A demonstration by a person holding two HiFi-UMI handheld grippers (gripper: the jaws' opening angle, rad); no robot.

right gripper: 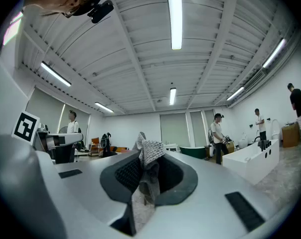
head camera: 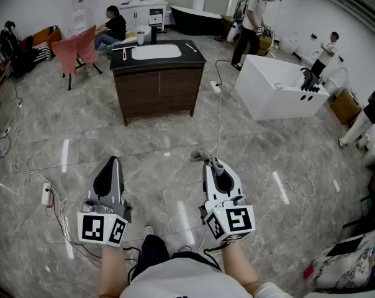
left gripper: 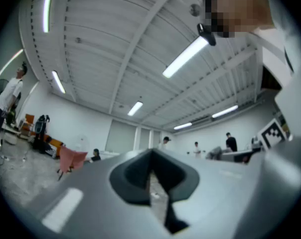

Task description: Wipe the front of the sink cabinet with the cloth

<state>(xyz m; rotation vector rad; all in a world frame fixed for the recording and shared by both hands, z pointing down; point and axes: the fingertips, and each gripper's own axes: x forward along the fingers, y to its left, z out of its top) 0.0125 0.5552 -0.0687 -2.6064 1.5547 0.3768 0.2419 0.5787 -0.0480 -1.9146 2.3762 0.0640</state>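
The sink cabinet [head camera: 156,87] stands a few steps ahead on the tiled floor. It has dark wood doors, a black top and a white basin [head camera: 155,51]. My right gripper [head camera: 212,163] is shut on a grey cloth [head camera: 203,156], which sticks out between the jaws; in the right gripper view the cloth [right gripper: 149,156] hangs crumpled from the pinch. My left gripper [head camera: 112,164] is shut with nothing in it, its jaws meeting in the left gripper view [left gripper: 151,158]. Both grippers are held low, well short of the cabinet.
A white bathtub [head camera: 280,87] stands to the right of the cabinet. Cables [head camera: 218,113] run across the floor, with a power strip [head camera: 46,194] at the left. Several people are at the back: one seated [head camera: 112,27], one standing [head camera: 253,20].
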